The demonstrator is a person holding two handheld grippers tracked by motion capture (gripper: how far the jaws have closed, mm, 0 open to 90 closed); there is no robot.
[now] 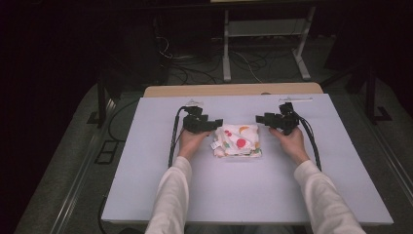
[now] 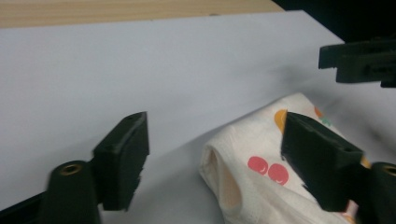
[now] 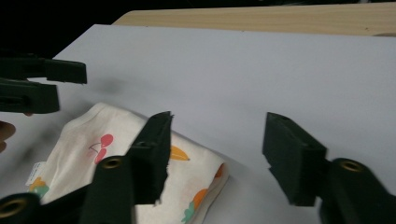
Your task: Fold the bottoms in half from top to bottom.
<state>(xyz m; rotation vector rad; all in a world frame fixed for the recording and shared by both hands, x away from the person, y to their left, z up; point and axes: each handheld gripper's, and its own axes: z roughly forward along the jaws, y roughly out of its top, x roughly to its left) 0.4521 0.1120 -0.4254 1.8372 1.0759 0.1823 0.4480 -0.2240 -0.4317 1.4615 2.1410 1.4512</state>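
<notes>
**Inspector A:** State of the left gripper (image 1: 216, 123)?

**Inspector B:** Released. In the left gripper view its two black fingers (image 2: 122, 158) stand wide apart, with bare worktop (image 2: 140, 70) between them. Nothing is clamped.

**Inspector A:** And the folded cloth (image 1: 237, 140)?

**Inspector B:** White, printed with fruit: red cherries, orange shapes, some green. It lies flat on the pale worktop, folded into a small square. In the left gripper view one folded end sits just inside the far finger and runs on behind it; I cannot tell whether that finger touches the fabric.

**Inspector A:** Right gripper (image 1: 260, 118)?

**Inspector B:** Also released. In its own view the fingers (image 3: 293, 156) are parted over bare worktop. The cloth lies outside the gap, beside and partly behind the nearer finger, its folded corner reaching just short of the space between the two.

**Inspector A:** Relative position of the two grippers?

**Inspector B:** In the high view they face each other across the cloth's far edge, one at each far corner, each held in a hand, the person's forearms in white sleeves (image 1: 170, 195). A small label shows at the cloth's left edge.
</notes>
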